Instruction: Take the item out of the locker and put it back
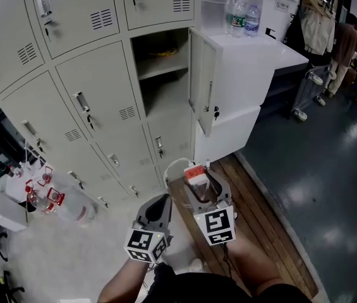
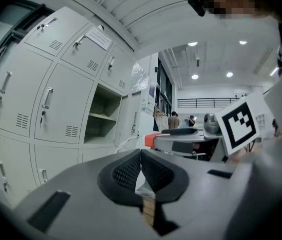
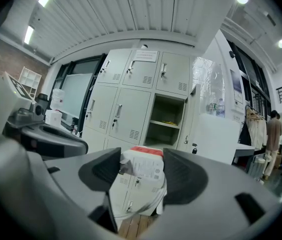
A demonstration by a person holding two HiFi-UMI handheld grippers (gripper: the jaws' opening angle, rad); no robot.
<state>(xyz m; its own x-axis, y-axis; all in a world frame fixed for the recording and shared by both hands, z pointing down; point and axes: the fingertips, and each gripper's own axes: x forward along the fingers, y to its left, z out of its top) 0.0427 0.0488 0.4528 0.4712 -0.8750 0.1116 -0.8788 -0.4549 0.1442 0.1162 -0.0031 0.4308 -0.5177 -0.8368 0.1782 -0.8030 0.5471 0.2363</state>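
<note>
The open locker (image 1: 162, 74) stands in the bank of grey lockers, its door (image 1: 201, 84) swung out to the right; something yellow lies on its upper shelf (image 3: 169, 122). My right gripper (image 1: 198, 180) is shut on a white box with a red top (image 1: 195, 172), a white cable looping off it, held low in front of the lockers. In the right gripper view the box (image 3: 143, 170) sits clamped between the pads. My left gripper (image 1: 160, 205) hangs beside it, shut with nothing in it; its pads (image 2: 131, 173) meet.
A white cabinet (image 1: 248, 74) with water bottles (image 1: 244, 17) stands right of the open door. Wooden planks (image 1: 260, 226) lie underfoot. Bottles and red-trimmed things (image 1: 42, 191) sit at lower left. People stand by a coat rack (image 1: 339, 40) at far right.
</note>
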